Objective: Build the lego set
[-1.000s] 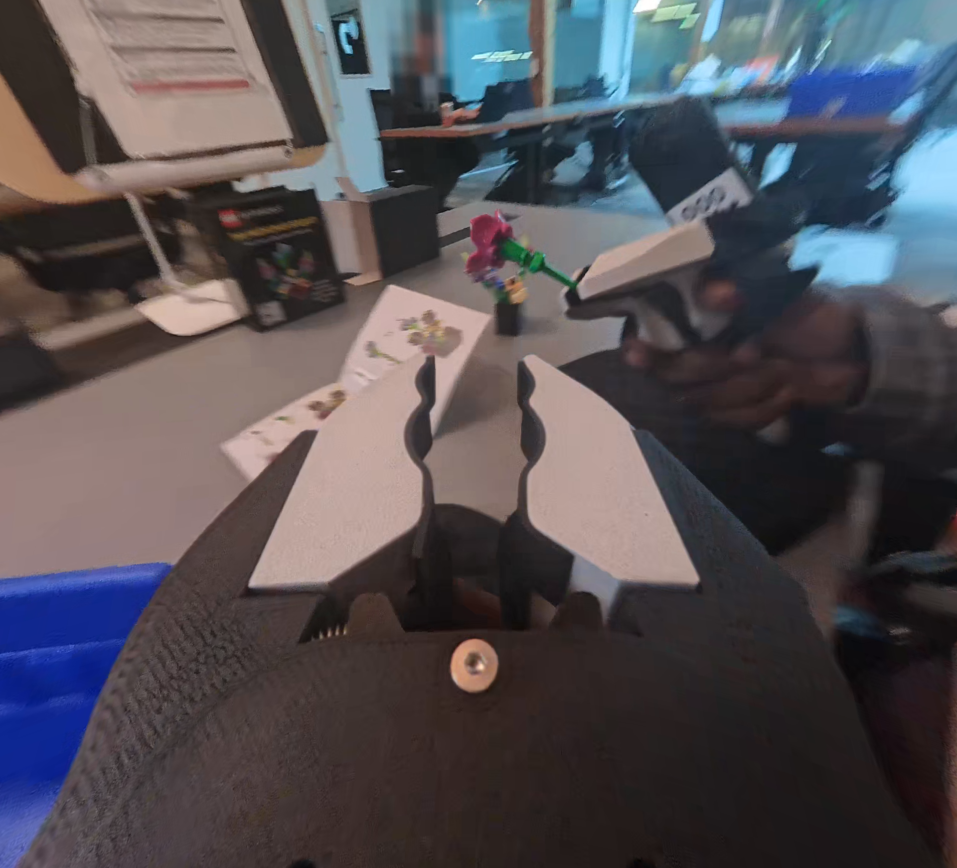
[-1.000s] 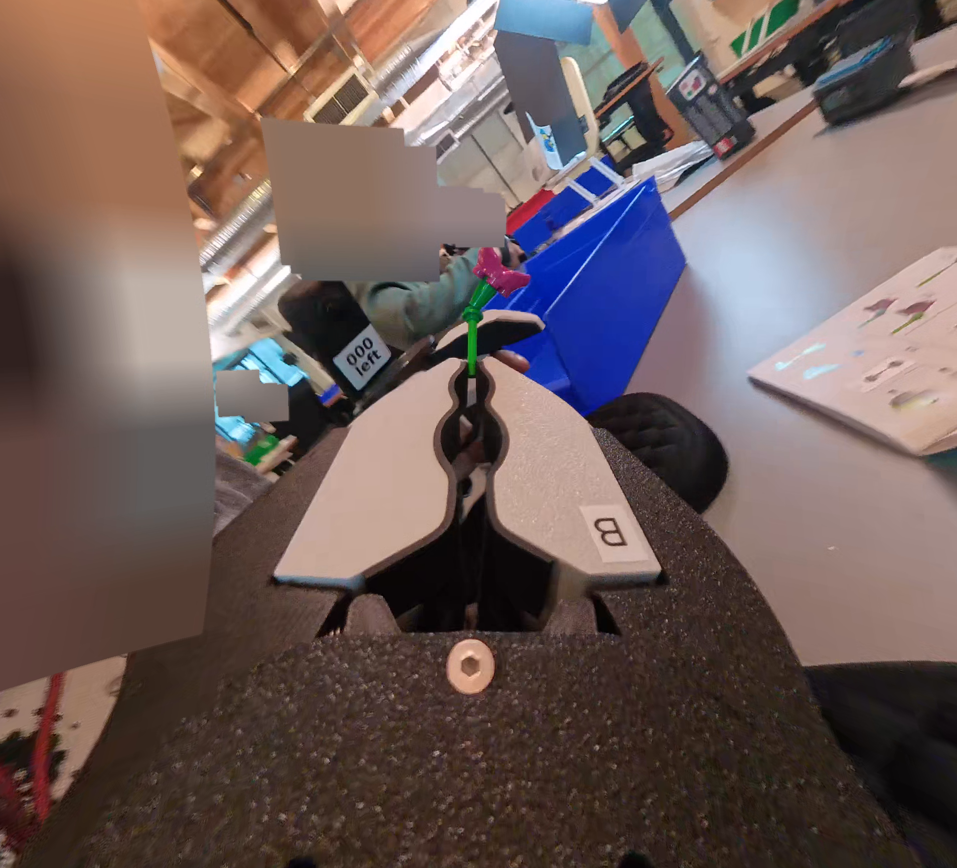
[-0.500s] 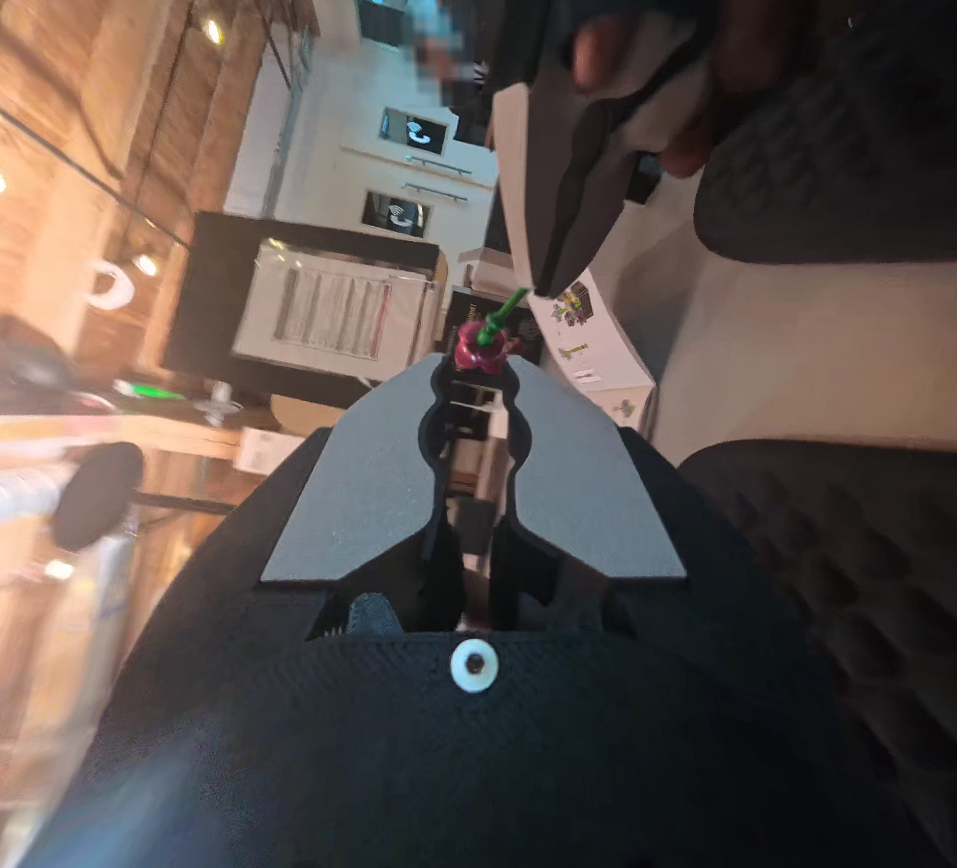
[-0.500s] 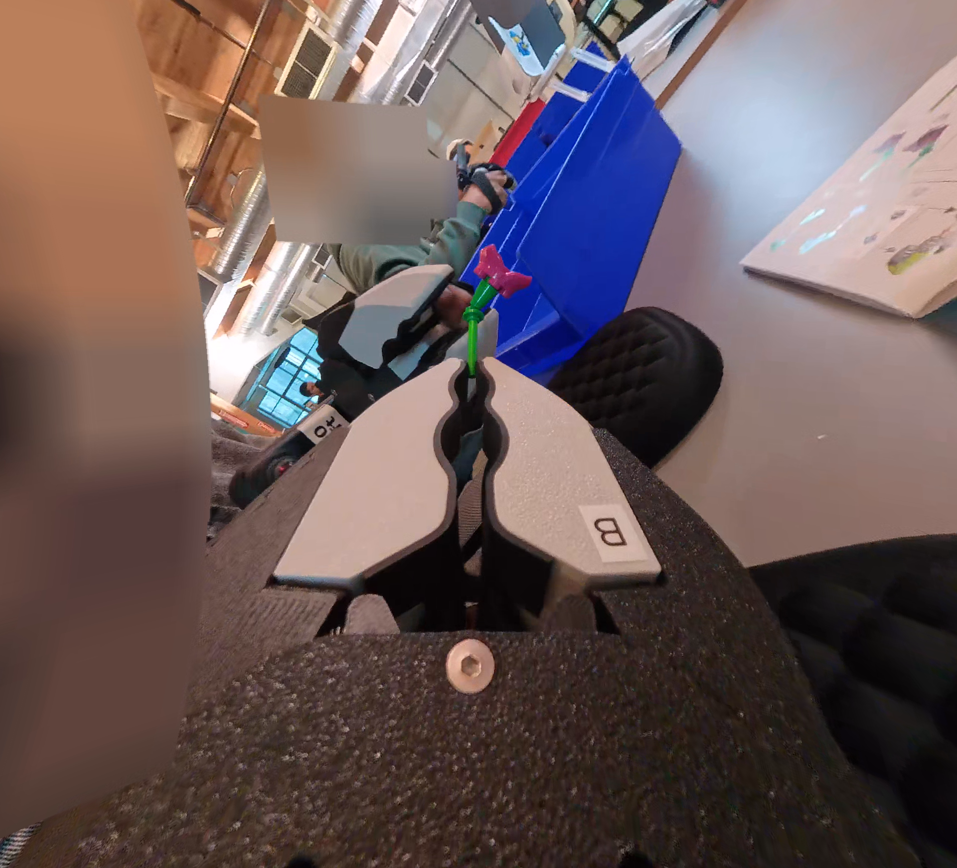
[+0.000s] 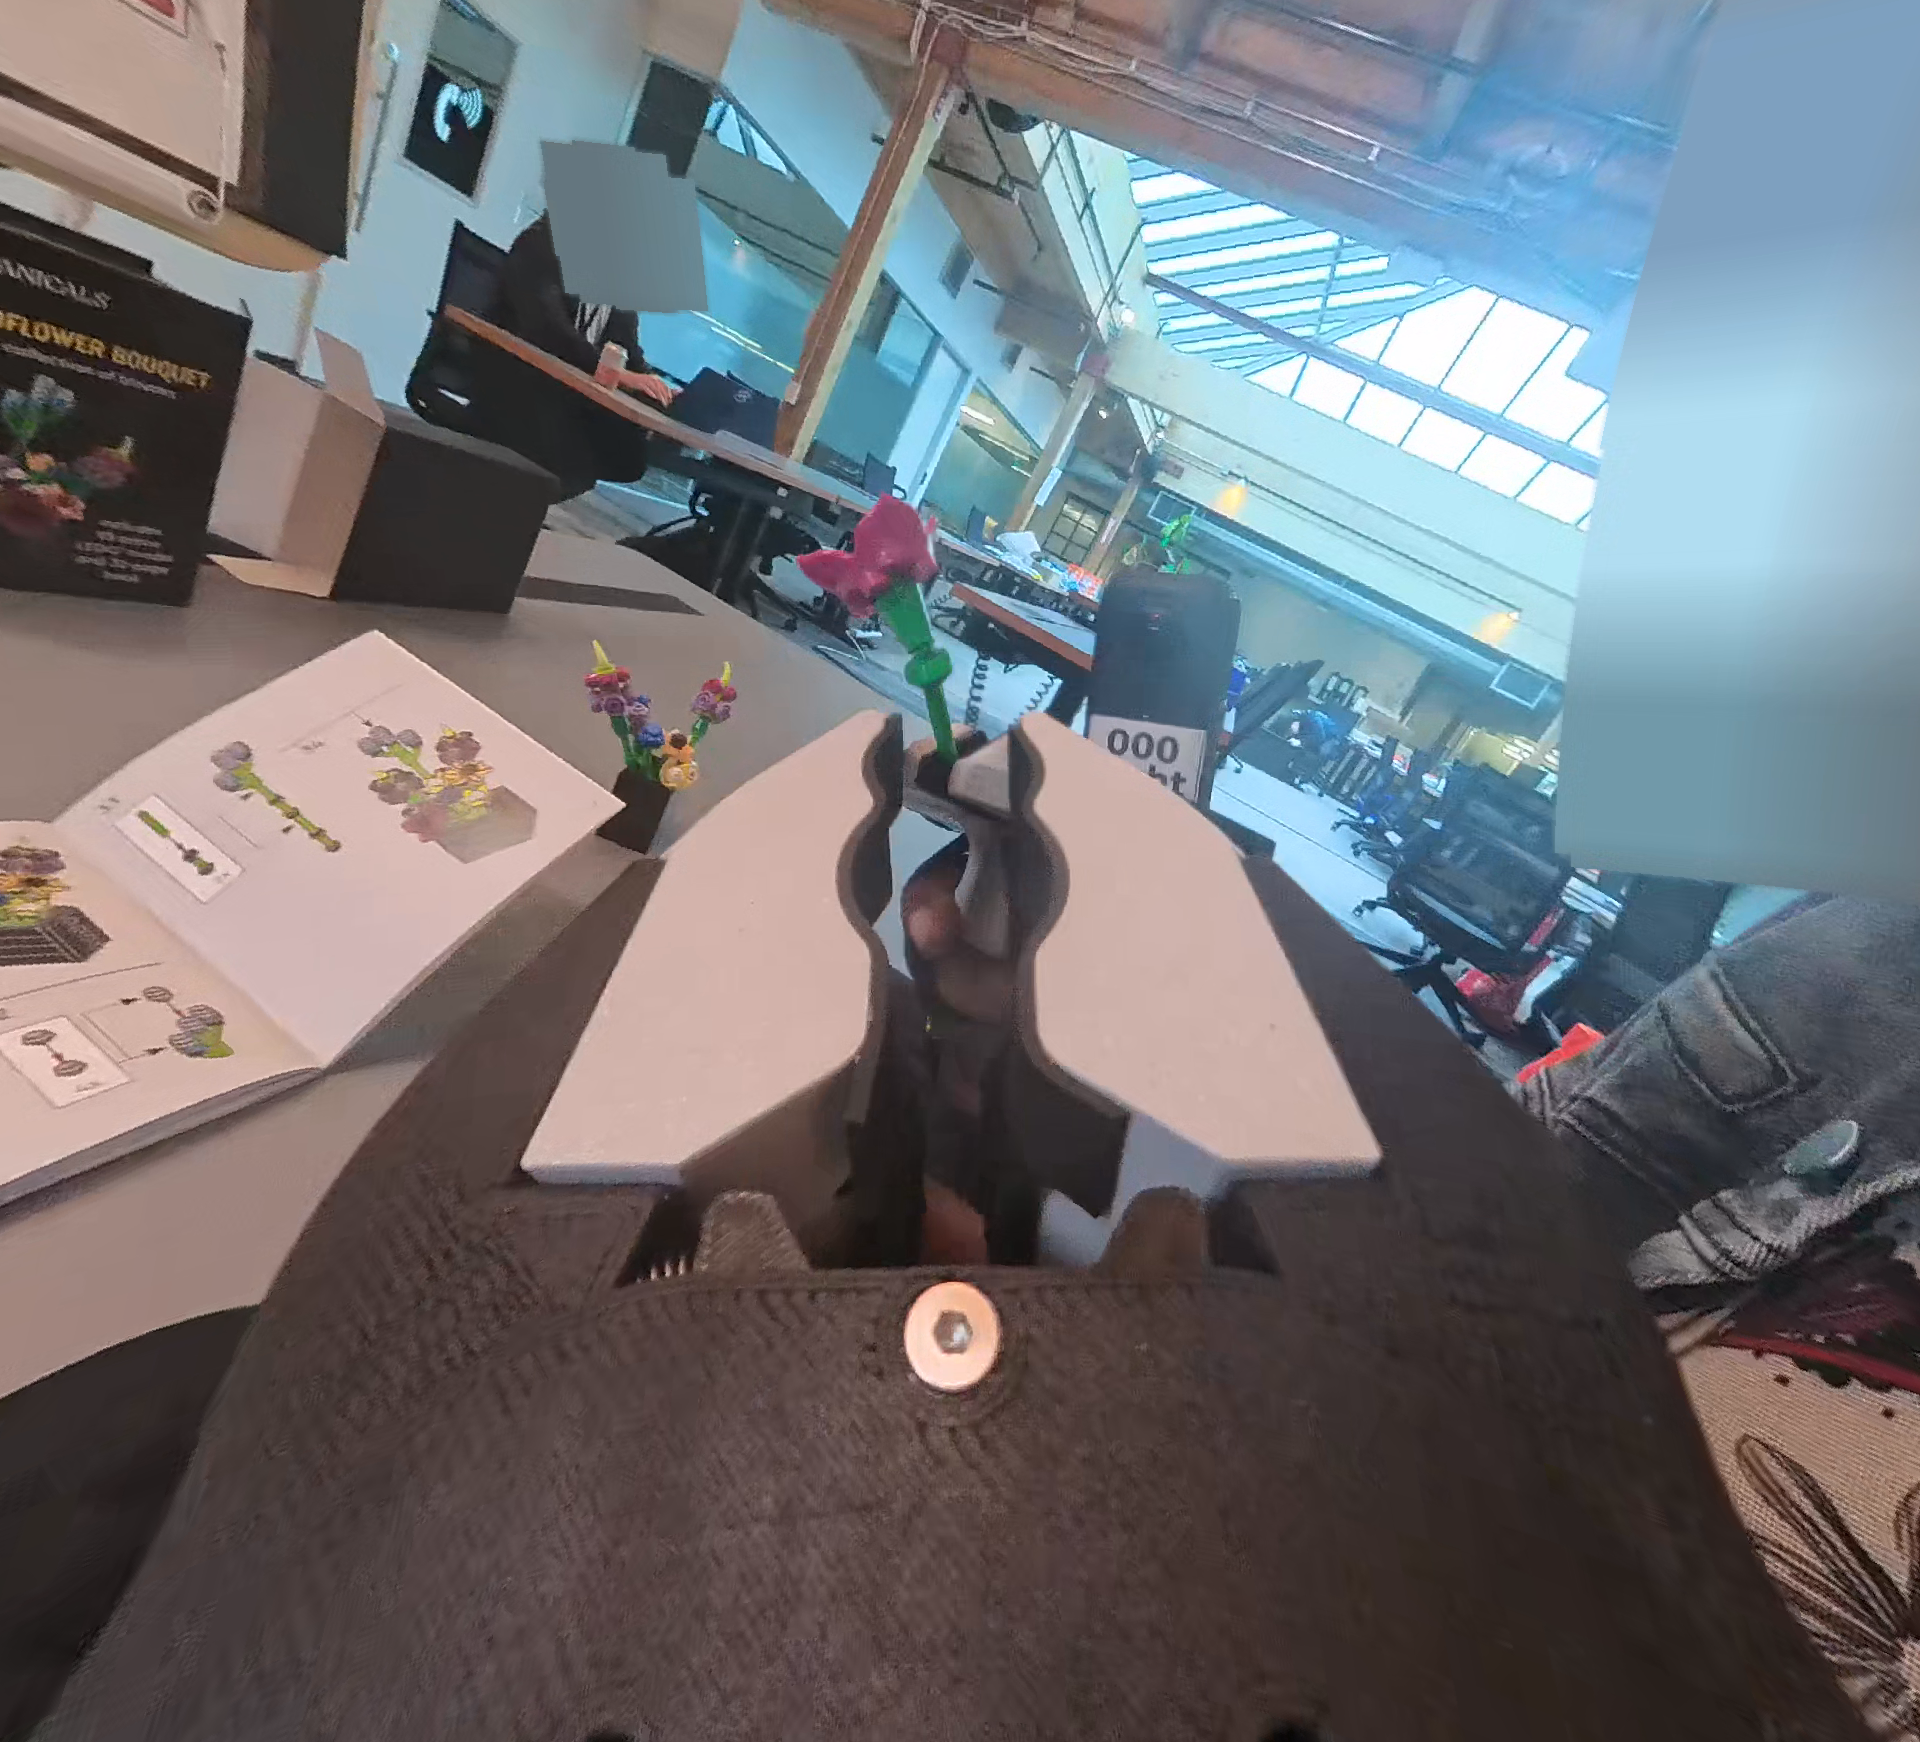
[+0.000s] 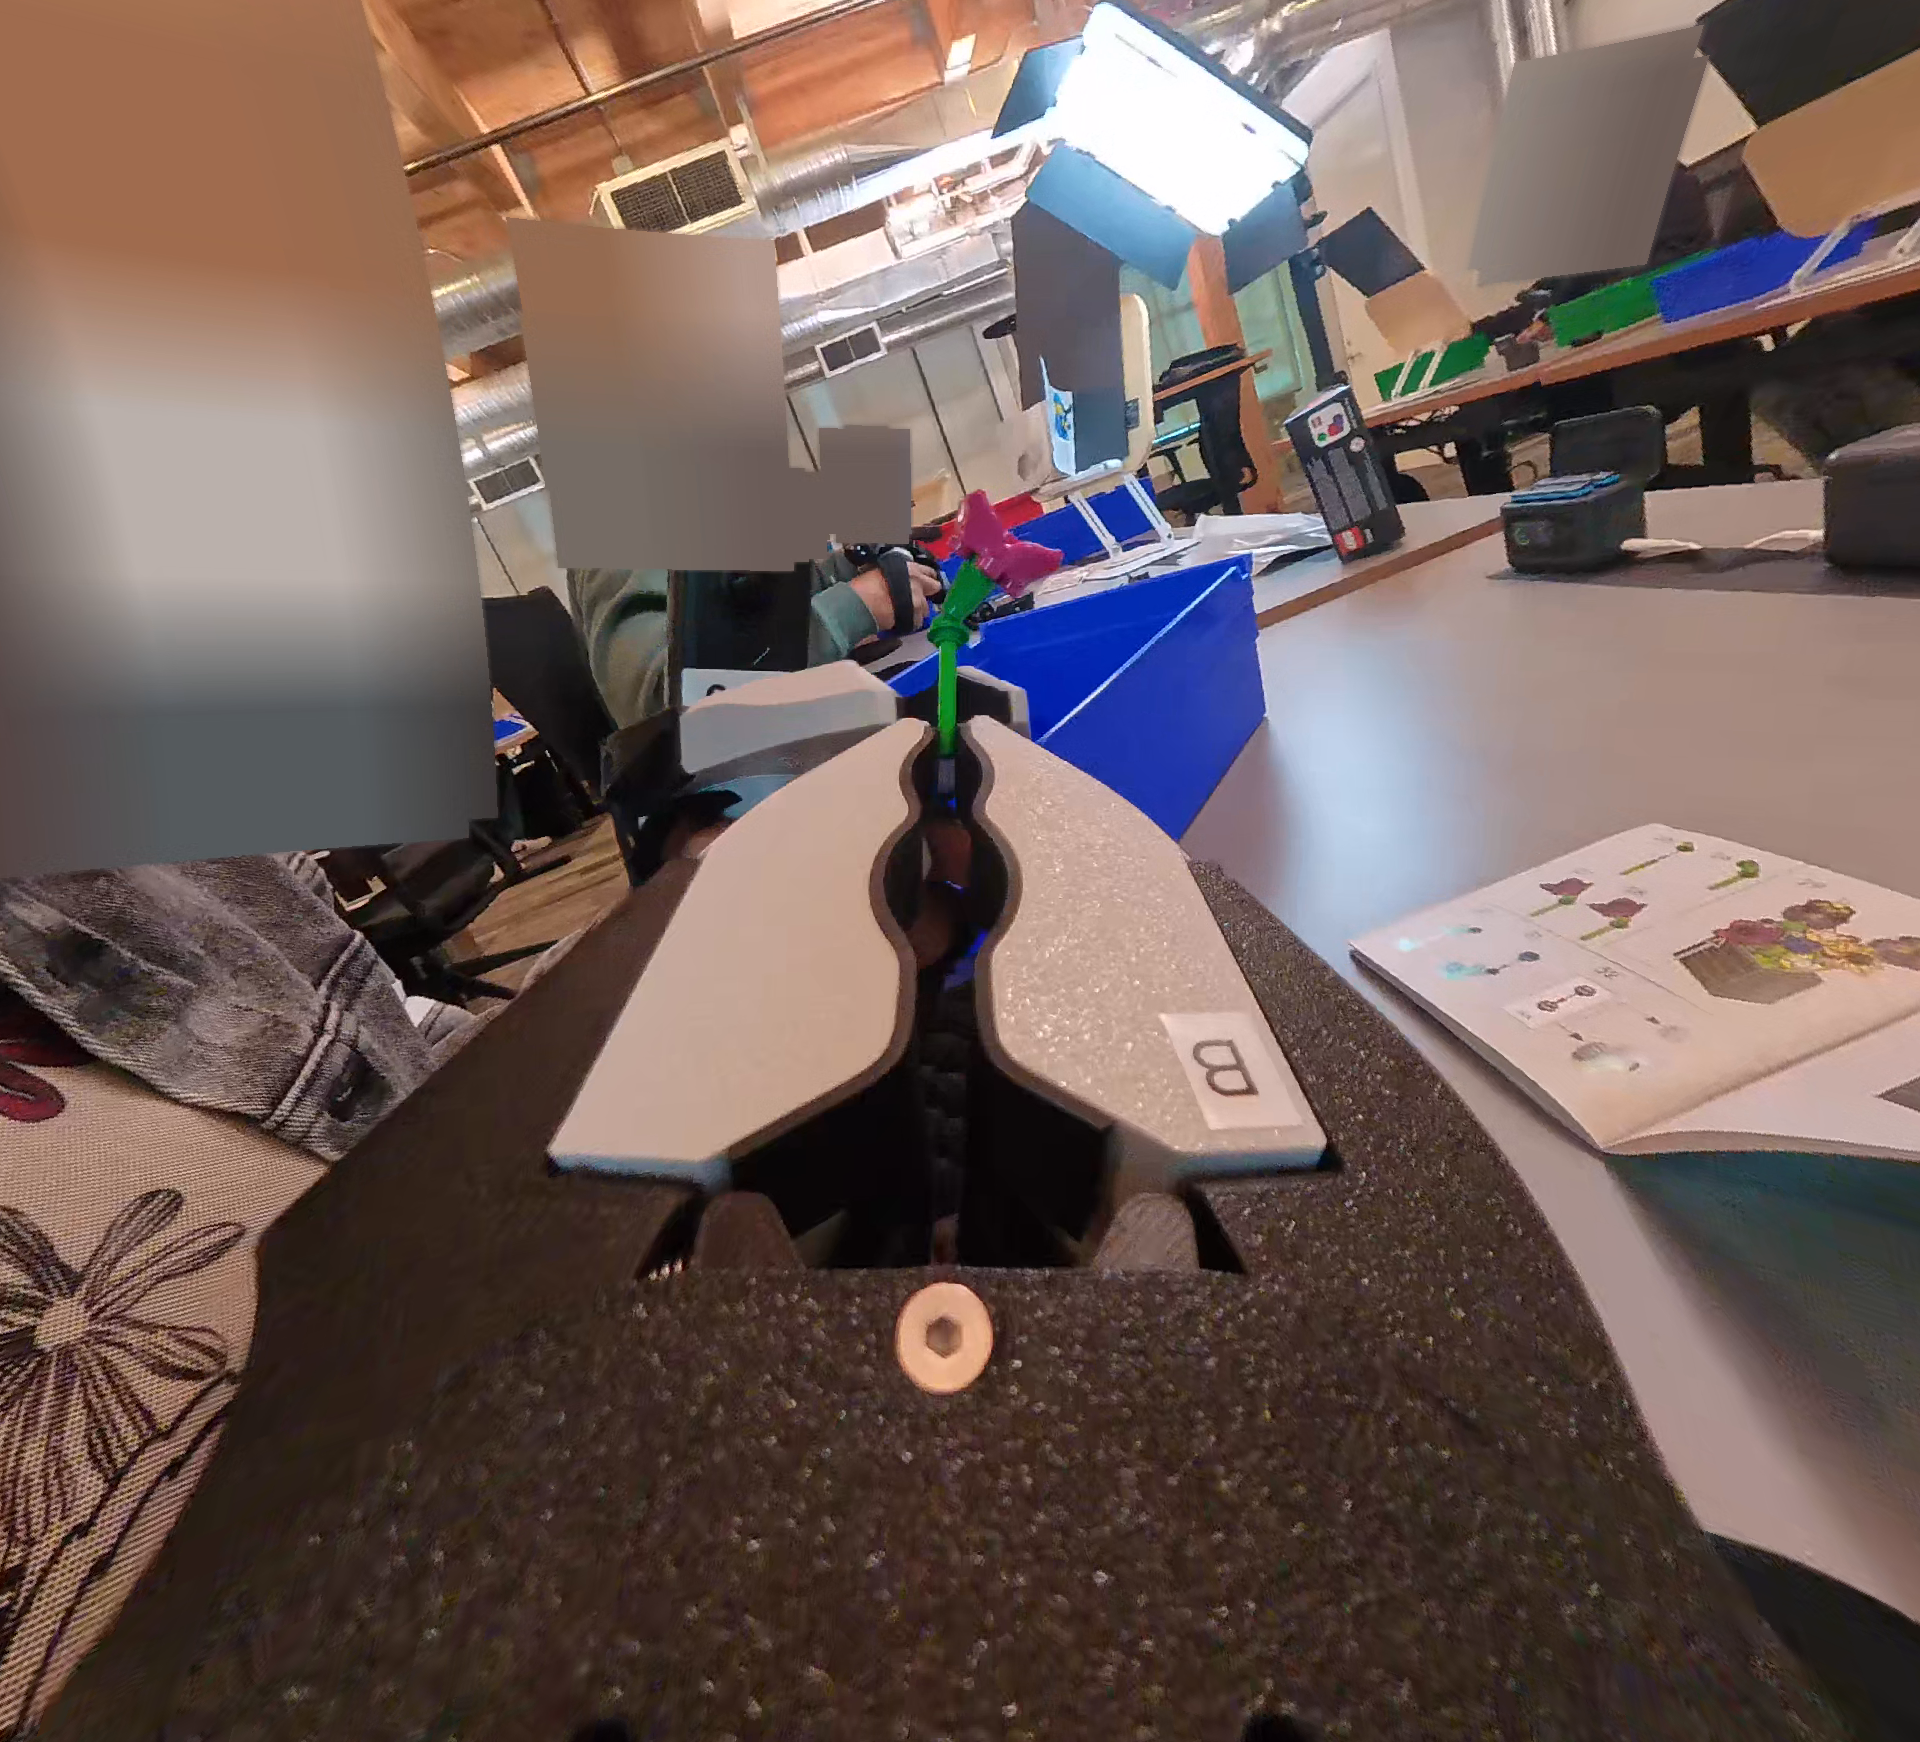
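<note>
The grey tabletop (image 5: 156, 674) carries everything, from the black set box (image 5: 94, 445) at the far left down to the smaller pieces. An open booklet (image 5: 260, 871) lies flat beside the grippers, its pages picturing stems and a finished bouquet. Past it stands the pot (image 5: 646, 762), a small black base already holding a few purple, red and yellow flower stems, so part of the set looks built. Judging by the booklet's fuller bouquet, more stems remain.

The right gripper (image 6: 945, 736) has its fingers pressed nearly together, pinching the lower end of a green stem. This flower (image 6: 982, 586), with a magenta bloom on top, stands upright in the air above the fingertips, well apart from the pot. The left gripper (image 5: 948, 747) faces it from the other side, fingers spread with a clear gap and holding nothing; the stem rises just beyond that gap. The flower is not yet planted in the pot.
</note>
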